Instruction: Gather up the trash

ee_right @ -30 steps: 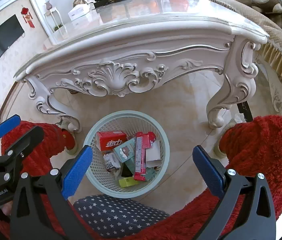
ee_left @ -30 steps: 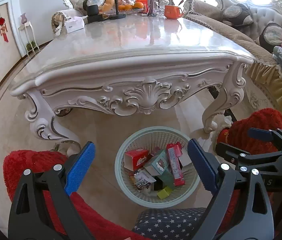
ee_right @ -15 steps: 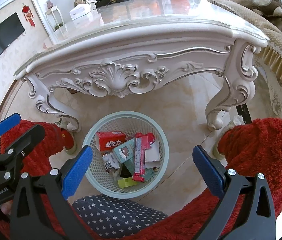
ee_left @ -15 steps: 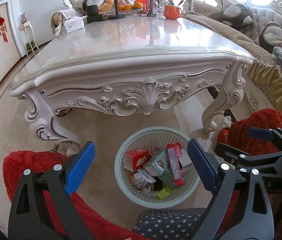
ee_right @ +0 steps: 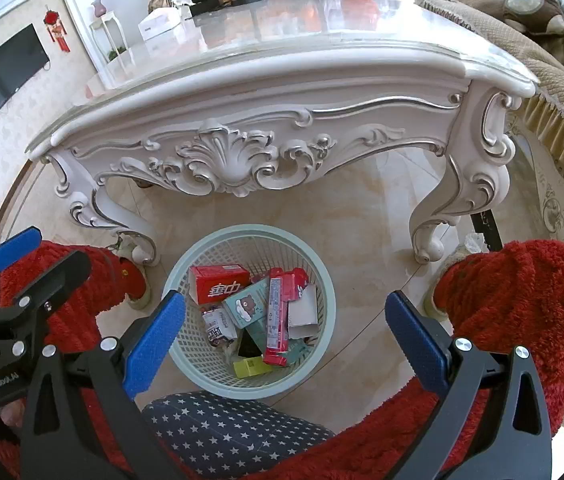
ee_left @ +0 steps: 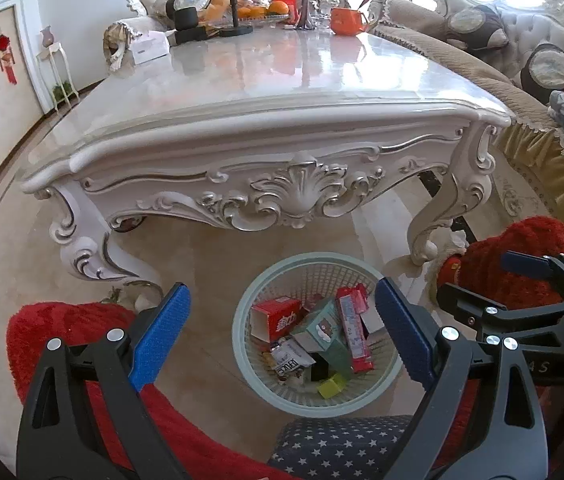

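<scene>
Both the left tongs (ee_left: 278, 328) and right tongs (ee_right: 282, 336) hang side by side, spread wide and empty, above the pale green mesh wastebasket (ee_right: 186, 356) of cartons on the floor before the carved white desk (ee_left: 282, 168).

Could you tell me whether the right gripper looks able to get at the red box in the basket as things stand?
Probably yes. The right gripper is open and empty above the basket, and the red box lies on top of the pile with nothing over it; only the basket wall beside it may crowd the fingers.
</scene>
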`<state>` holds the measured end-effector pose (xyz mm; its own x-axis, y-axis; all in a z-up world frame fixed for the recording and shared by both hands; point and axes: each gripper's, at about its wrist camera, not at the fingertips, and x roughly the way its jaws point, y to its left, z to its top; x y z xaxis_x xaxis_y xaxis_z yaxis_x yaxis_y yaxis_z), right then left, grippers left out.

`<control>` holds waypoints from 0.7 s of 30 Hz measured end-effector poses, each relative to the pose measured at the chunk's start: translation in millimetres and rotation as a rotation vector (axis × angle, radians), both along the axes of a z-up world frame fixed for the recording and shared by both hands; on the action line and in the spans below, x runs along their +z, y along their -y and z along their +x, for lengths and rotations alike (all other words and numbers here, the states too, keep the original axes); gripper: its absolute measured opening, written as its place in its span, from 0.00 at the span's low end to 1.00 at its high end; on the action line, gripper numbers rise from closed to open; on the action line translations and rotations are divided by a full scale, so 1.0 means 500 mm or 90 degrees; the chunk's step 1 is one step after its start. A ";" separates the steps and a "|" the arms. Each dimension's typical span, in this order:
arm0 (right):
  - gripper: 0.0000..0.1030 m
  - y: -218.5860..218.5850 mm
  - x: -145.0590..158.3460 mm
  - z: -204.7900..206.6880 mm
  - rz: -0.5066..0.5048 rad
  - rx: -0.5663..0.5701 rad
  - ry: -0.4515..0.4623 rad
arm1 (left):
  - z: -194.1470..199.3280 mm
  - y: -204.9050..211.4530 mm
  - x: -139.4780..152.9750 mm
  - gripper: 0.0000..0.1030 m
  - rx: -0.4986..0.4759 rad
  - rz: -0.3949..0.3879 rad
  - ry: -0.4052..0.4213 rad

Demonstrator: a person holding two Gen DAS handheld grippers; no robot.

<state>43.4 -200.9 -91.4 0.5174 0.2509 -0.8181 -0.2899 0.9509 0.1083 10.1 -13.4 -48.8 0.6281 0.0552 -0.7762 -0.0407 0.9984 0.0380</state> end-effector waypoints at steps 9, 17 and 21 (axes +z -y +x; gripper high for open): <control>0.93 0.000 -0.011 0.006 -0.003 -0.004 -0.008 | 0.012 -0.005 -0.011 0.88 -0.008 -0.004 -0.014; 0.93 -0.003 -0.024 0.013 -0.011 -0.006 -0.018 | 0.023 -0.020 -0.014 0.88 0.000 -0.029 -0.011; 0.93 -0.004 -0.025 0.012 -0.015 -0.007 -0.017 | 0.021 -0.023 -0.011 0.88 0.012 -0.016 0.003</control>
<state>49.5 -198.7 -103.9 0.4975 0.2262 -0.8375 -0.2768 0.9563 0.0939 20.4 -2.0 -54.4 0.6309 0.0475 -0.7744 -0.0595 0.9981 0.0127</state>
